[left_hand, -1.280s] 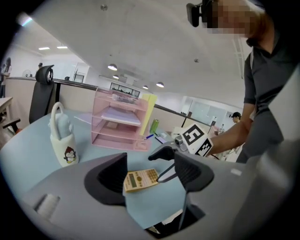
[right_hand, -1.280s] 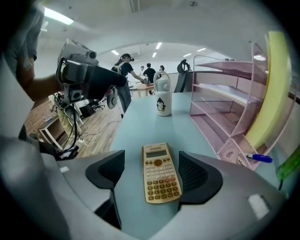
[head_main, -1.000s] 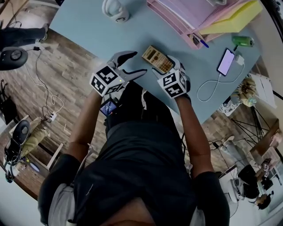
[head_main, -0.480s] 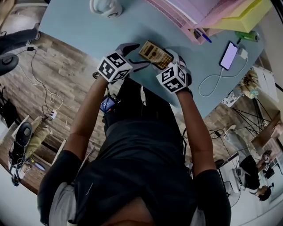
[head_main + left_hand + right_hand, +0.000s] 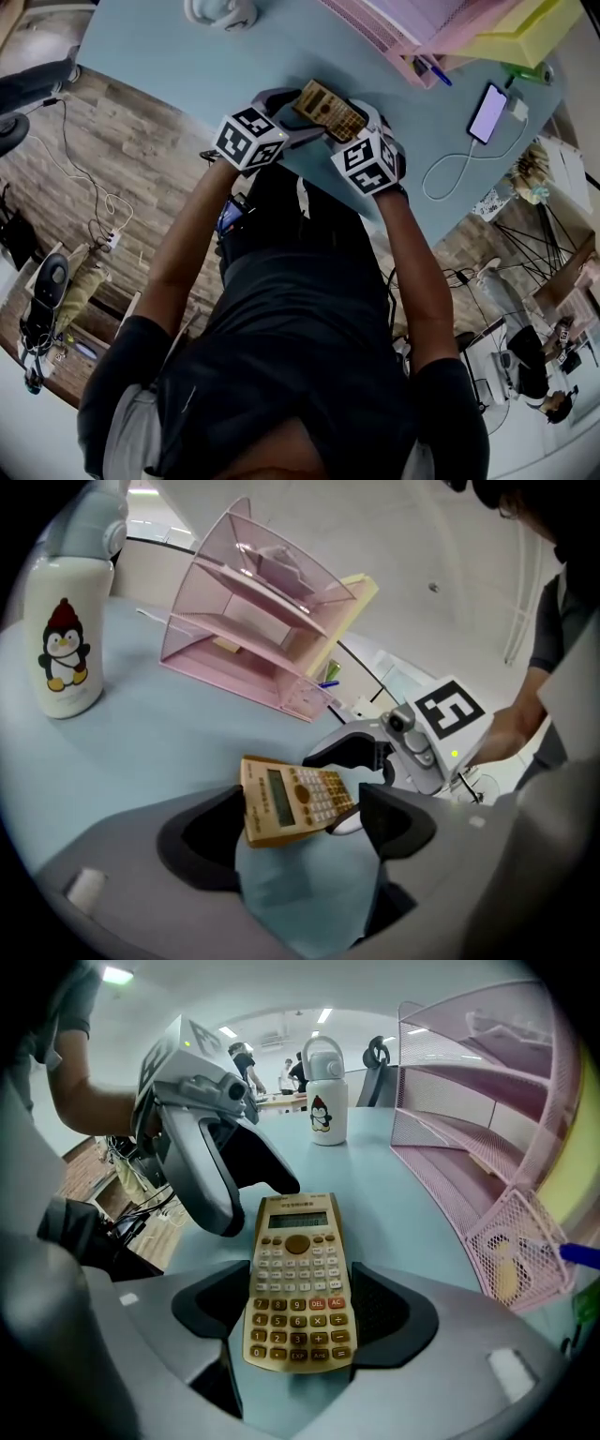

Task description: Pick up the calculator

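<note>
The gold calculator [image 5: 328,108] lies lengthwise between the jaws of my right gripper [image 5: 353,127], which is shut on its lower half [image 5: 298,1279]. It looks tilted and slightly off the blue table [image 5: 169,47]. My left gripper [image 5: 294,116] faces it from the left, open, with the calculator's display end [image 5: 295,799] reaching between its wide-apart jaws without being pinched. In the right gripper view the left gripper's grey fingers [image 5: 216,1166] stand just past the calculator's top end. In the left gripper view the right gripper [image 5: 375,757] shows behind the calculator.
A pink wire tray rack [image 5: 394,23] [image 5: 253,621] [image 5: 487,1101] stands at the back. A white penguin bottle [image 5: 61,649] [image 5: 328,1101] sits far left. A phone [image 5: 490,111] with a white cable [image 5: 450,178] lies to the right. The table's near edge runs just under both grippers.
The left gripper has moved right and forward until its jaws bracket the calculator's end. The right gripper has stayed on the calculator throughout.
</note>
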A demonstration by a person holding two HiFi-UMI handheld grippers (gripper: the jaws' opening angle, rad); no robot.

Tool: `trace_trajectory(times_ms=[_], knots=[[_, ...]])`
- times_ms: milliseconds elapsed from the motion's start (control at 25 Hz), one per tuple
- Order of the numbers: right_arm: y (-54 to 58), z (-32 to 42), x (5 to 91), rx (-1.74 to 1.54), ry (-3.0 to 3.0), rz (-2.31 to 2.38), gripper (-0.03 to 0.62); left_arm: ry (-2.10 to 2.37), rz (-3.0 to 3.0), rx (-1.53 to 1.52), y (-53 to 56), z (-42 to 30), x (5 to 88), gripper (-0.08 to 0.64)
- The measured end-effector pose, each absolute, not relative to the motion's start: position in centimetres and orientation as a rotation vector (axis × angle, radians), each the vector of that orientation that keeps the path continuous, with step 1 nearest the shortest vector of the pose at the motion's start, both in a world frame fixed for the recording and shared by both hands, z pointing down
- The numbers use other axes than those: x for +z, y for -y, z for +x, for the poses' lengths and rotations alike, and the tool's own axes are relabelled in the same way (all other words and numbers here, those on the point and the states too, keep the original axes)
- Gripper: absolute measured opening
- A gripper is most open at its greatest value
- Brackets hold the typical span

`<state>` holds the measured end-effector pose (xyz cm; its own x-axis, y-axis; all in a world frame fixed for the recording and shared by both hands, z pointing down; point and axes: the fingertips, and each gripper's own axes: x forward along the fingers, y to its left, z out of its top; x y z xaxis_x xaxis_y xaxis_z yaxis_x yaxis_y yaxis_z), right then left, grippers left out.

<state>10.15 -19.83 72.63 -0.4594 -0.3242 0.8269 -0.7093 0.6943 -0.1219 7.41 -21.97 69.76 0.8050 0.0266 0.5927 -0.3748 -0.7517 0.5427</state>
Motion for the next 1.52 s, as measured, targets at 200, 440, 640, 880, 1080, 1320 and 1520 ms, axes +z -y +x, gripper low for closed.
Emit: trace_trajectory(times_ms=[200,440,640,880,1080,1320,1520], knots=[[19.8,10.2,71.7,0.587,2.099,0.841,0.337,0.277,2.346,0.700,22.1,7.6,67.9,0.411],[20.0,10.1,69.5,0.563,2.140,0.885,0.337,0.307,2.396,0.637,22.4,7.5,65.0,0.411],[20.2,10.1,67.0,0.523,2.172,0.910,0.337,0.329,2.460,0.593,22.3,7.6,61.9,0.411],[20.7,10.7,63.6,0.470,2.209,0.940,0.337,0.342,2.542,0.537,22.5,8.2,57.9,0.411],[21.1,10.6,60.5,0.386,2.227,0.971,0.337,0.362,2.608,0.492,22.2,8.1,54.5,0.411],[21.1,10.3,56.5,0.275,2.257,1.009,0.337,0.387,2.695,0.448,21.5,7.9,50.0,0.411],[20.6,10.1,52.7,0.161,2.265,1.018,0.337,0.409,2.760,0.422,20.3,7.7,46.8,0.411]])
